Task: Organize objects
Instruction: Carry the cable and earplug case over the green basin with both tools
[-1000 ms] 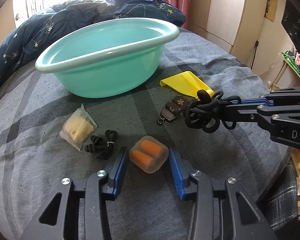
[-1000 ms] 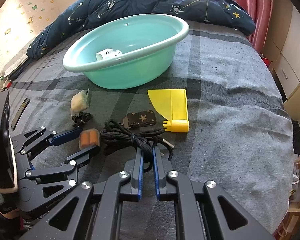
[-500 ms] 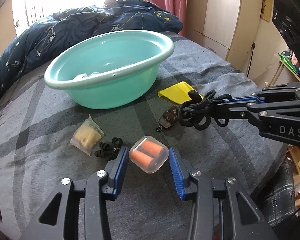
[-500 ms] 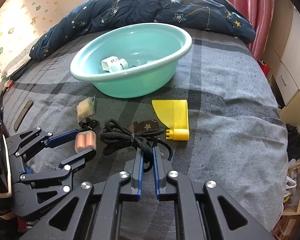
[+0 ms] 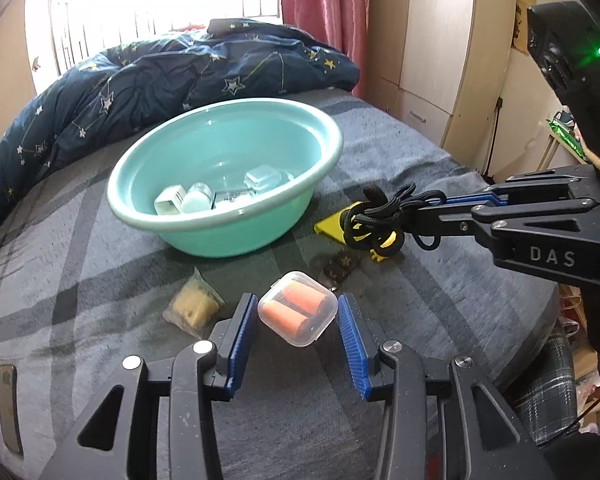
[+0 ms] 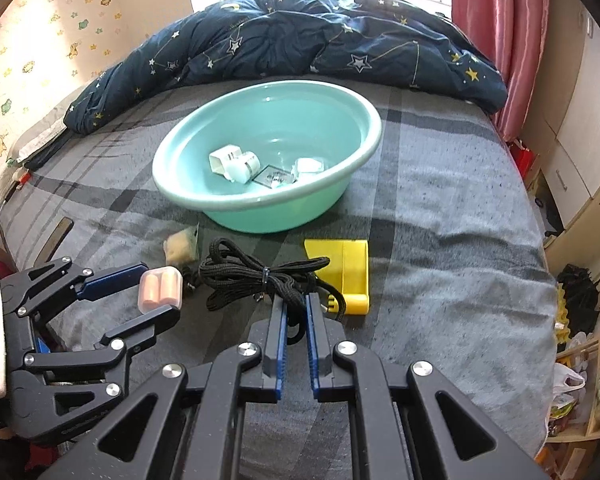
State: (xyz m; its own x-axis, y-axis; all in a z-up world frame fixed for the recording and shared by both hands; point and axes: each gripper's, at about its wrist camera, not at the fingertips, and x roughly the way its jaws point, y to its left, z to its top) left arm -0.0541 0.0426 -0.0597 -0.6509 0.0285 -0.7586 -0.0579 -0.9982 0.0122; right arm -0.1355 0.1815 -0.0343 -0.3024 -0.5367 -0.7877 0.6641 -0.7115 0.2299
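Left gripper (image 5: pixel 298 320) pinches the earplug case (image 5: pixel 297 308); right gripper (image 6: pixel 296 310) is clamped tight on the black cord bundle (image 6: pixel 256 276). Both loads hang short of the teal basin (image 6: pixel 364 148), which lies straight ahead beyond the fingertips, neither hand clearly nearer.

Both tongs are black plastic linkages of triangular cut-out arms joined by round silver screws, each finger lined with a ribbed blue pad. The right tongs (image 5: pixel 416 216) carry white "DAS" lettering; the left tongs (image 5: pixel 298 316) show none.
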